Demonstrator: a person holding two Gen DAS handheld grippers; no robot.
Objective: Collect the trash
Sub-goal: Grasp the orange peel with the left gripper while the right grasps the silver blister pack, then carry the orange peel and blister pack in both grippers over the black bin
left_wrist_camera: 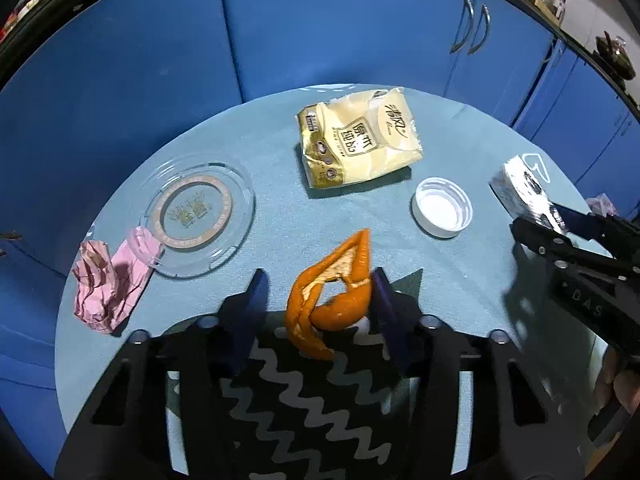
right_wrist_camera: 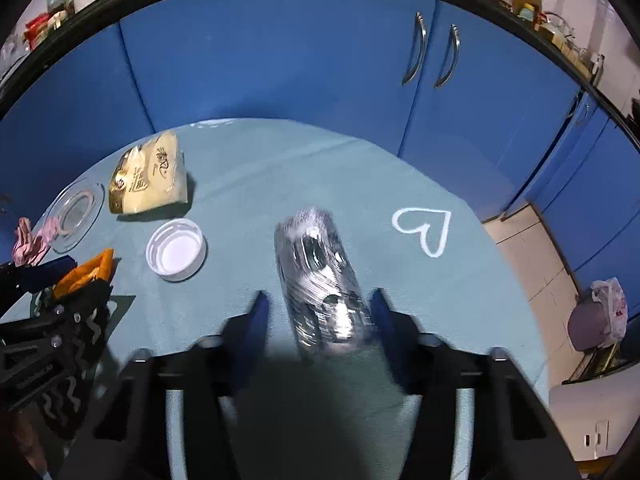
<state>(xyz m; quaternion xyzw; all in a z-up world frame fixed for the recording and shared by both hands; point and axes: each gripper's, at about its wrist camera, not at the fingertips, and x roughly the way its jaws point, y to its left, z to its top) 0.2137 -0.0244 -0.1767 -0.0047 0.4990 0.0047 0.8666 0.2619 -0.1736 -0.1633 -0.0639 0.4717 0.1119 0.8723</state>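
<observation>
An orange peel [left_wrist_camera: 336, 292] lies on the round blue table [left_wrist_camera: 460, 280], between the fingers of my left gripper [left_wrist_camera: 318, 292], which is open; the peel touches the right finger. A silver foil packet [right_wrist_camera: 320, 280] lies between the fingers of my right gripper [right_wrist_camera: 318, 308], also open, close to its right finger. The packet also shows in the left wrist view [left_wrist_camera: 524, 190]. Crumpled pink paper [left_wrist_camera: 108, 284], a white cap [left_wrist_camera: 442, 206] and a yellow tissue pack [left_wrist_camera: 360, 142] lie on the table.
A clear plastic lid [left_wrist_camera: 200, 216] lies at the table's left. A white heart mark [right_wrist_camera: 424, 228] is on the table's right. Blue cabinets [right_wrist_camera: 280, 60] stand behind. A bin with a bag [right_wrist_camera: 596, 316] stands on the floor at right.
</observation>
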